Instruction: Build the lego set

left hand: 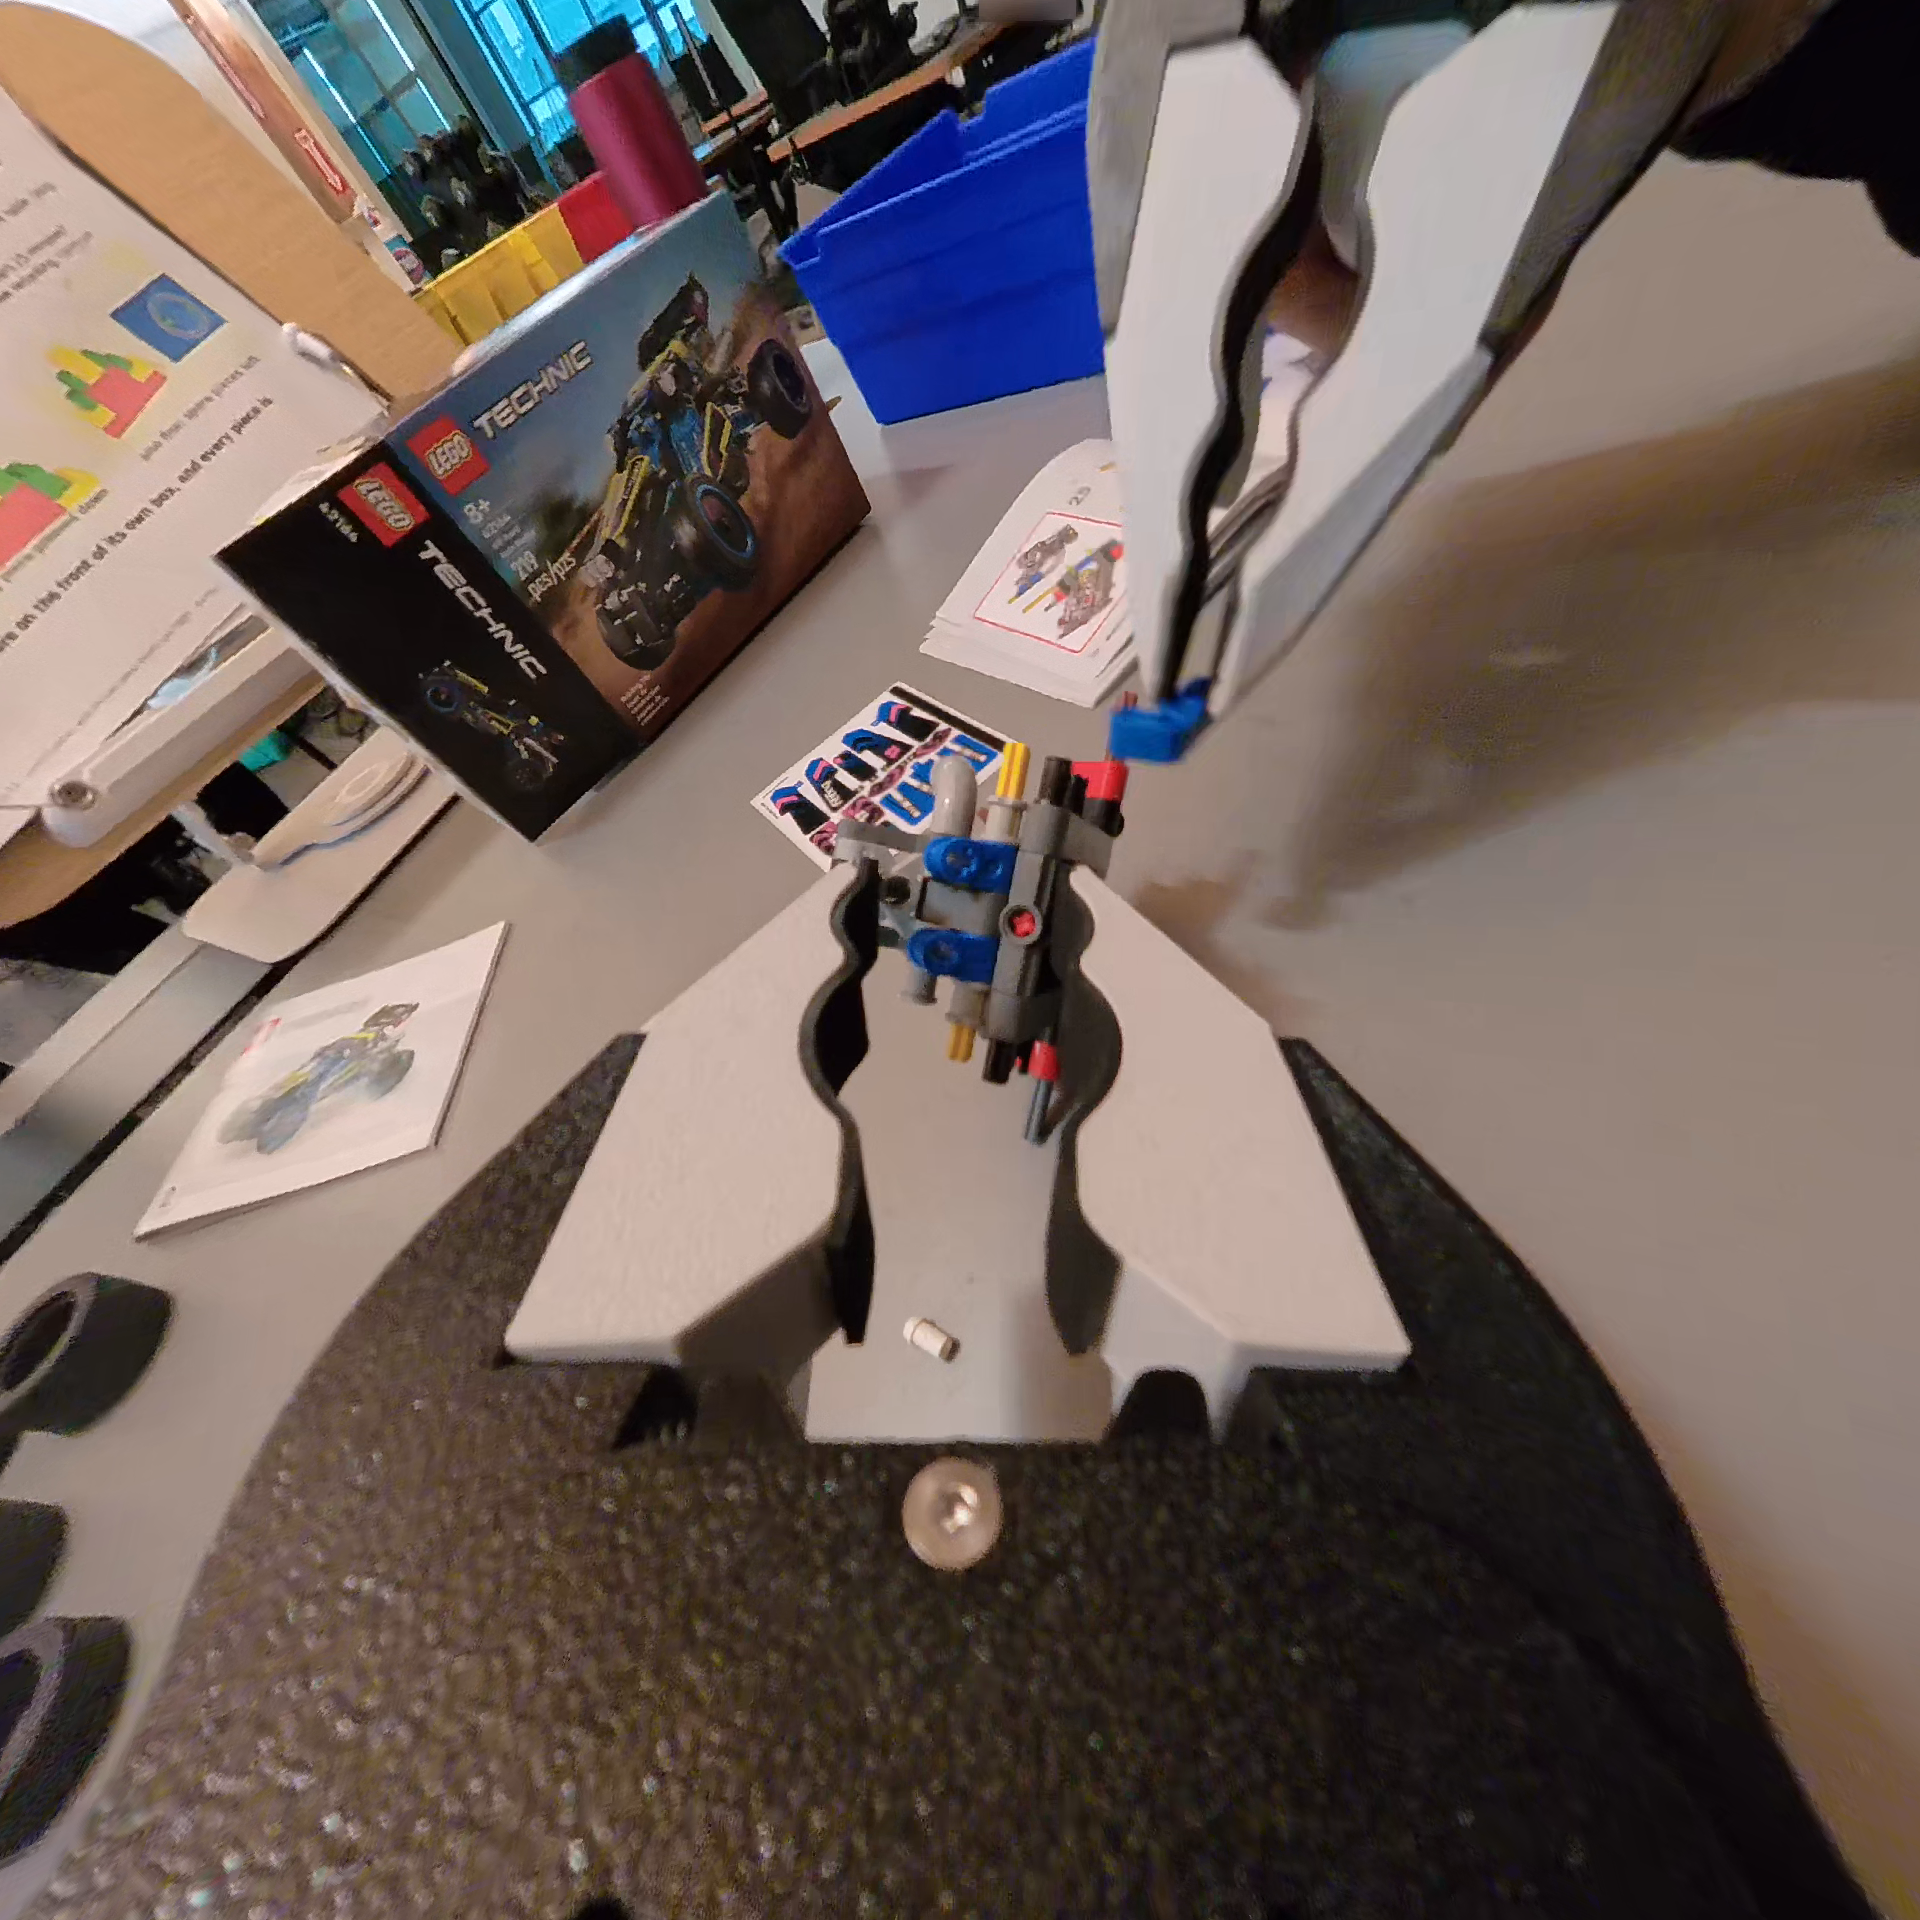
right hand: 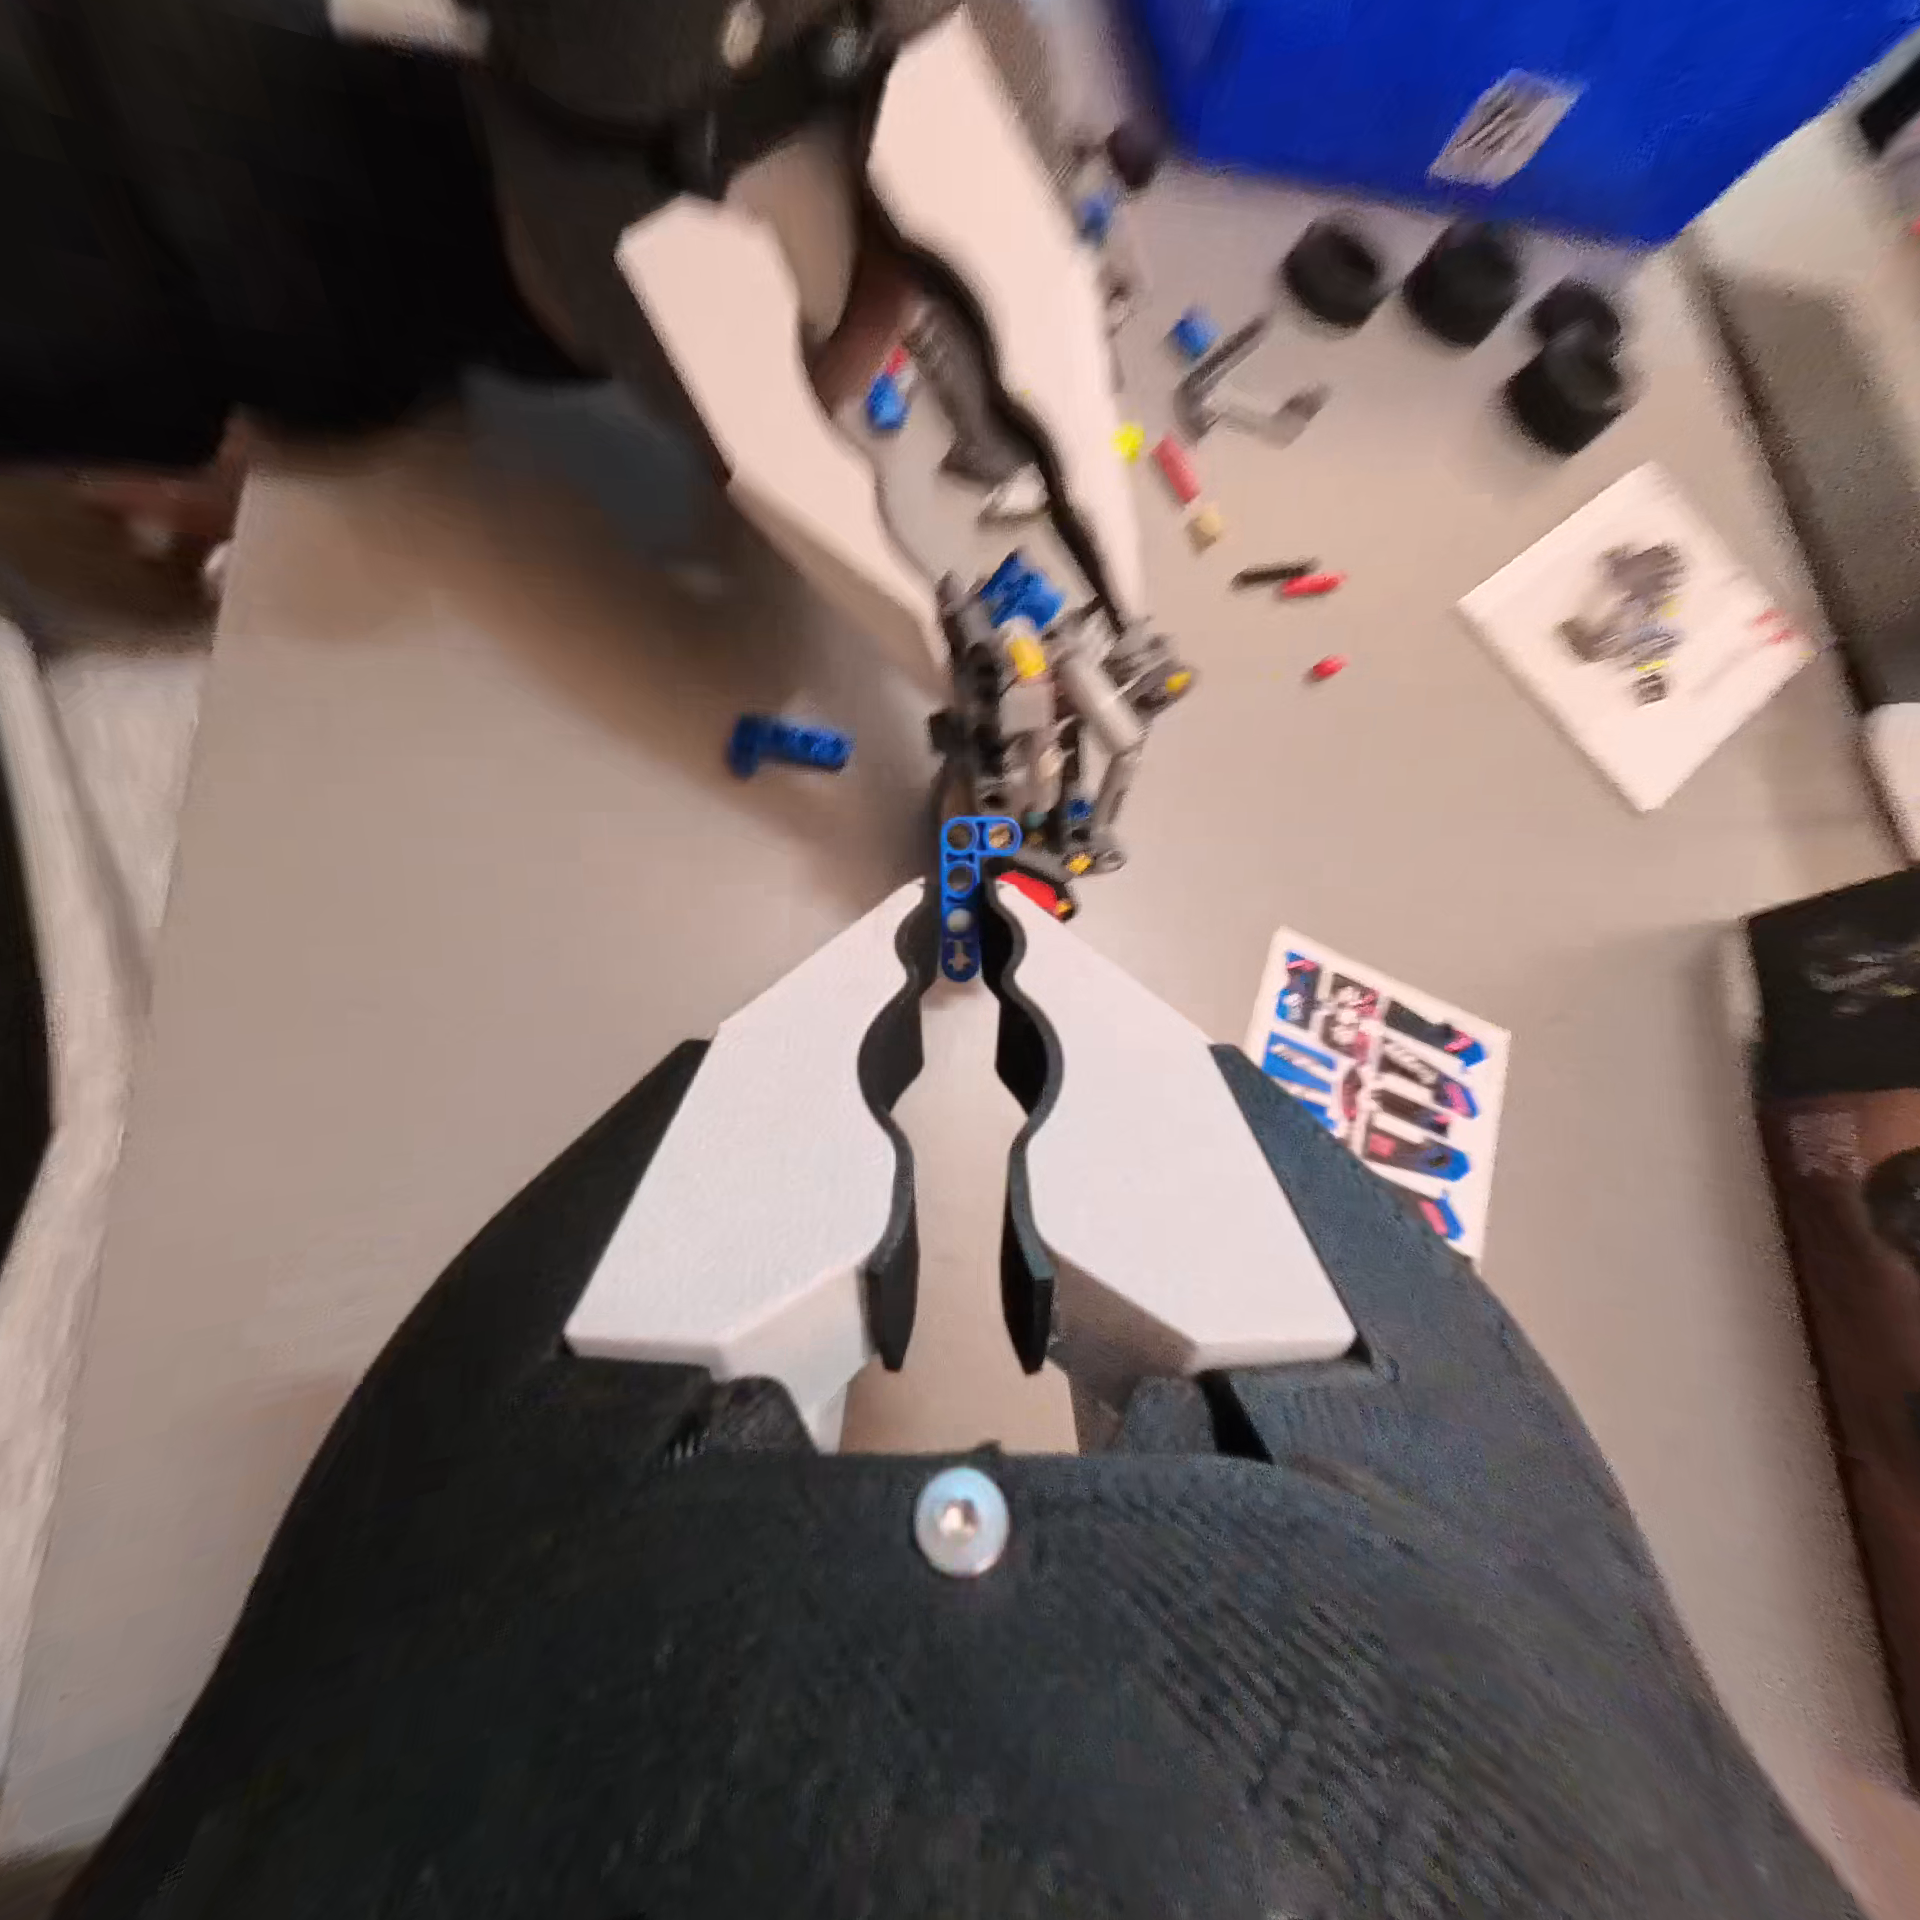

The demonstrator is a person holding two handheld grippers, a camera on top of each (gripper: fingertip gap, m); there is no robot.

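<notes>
My left gripper (left hand: 961,914) is shut on a small grey, blue, red and yellow lego assembly (left hand: 987,914) and holds it upright above the grey table. It also shows blurred in the right wrist view (right hand: 1039,686), with the left gripper (right hand: 1029,613) coming down from the top. My right gripper (right hand: 961,925) is shut on a blue L-shaped beam (right hand: 961,899), whose short end touches the assembly's near end. In the left wrist view the right gripper (left hand: 1184,686) comes down from the upper right, holding the blue beam (left hand: 1158,722) just above the assembly's red pin.
The lego set box (left hand: 561,540), a sticker sheet (left hand: 883,769), an instruction booklet (left hand: 322,1081) and open pages (left hand: 1039,571) lie on the table (left hand: 1558,935). Blue bins (left hand: 956,270) stand behind. Loose parts (right hand: 1236,468), black tyres (right hand: 1455,301) and a blue beam (right hand: 790,743) are scattered. Some 5 cm of space lies between my two pairs of fingers.
</notes>
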